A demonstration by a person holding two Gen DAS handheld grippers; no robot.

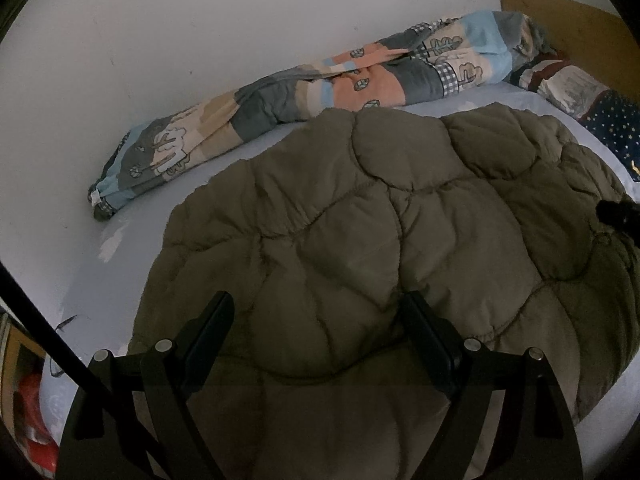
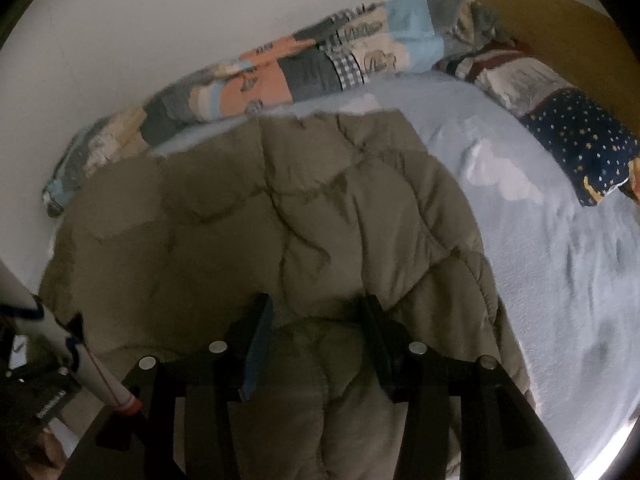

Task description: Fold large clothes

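A puffy olive quilted coat (image 1: 360,240) lies spread on the light blue bed sheet (image 1: 120,280). In the left wrist view my left gripper (image 1: 316,312) hovers over the coat's near part, jaws wide apart, nothing pinched between its fingers (image 1: 212,328). In the right wrist view the same coat (image 2: 240,208) fills the left and middle. My right gripper (image 2: 316,312) sits low over its near edge, jaws partly apart. A bulge of coat fabric rises between its fingers (image 2: 260,332), and the pads do not clamp it.
A rolled patchwork quilt (image 1: 320,76) lies along the white wall (image 1: 200,20) behind the coat. A dark blue starry pillow (image 2: 580,140) rests by the wooden headboard (image 2: 540,12). Bare sheet (image 2: 560,260) stretches right of the coat. A white pole with red bands (image 2: 100,376) stands at the left edge.
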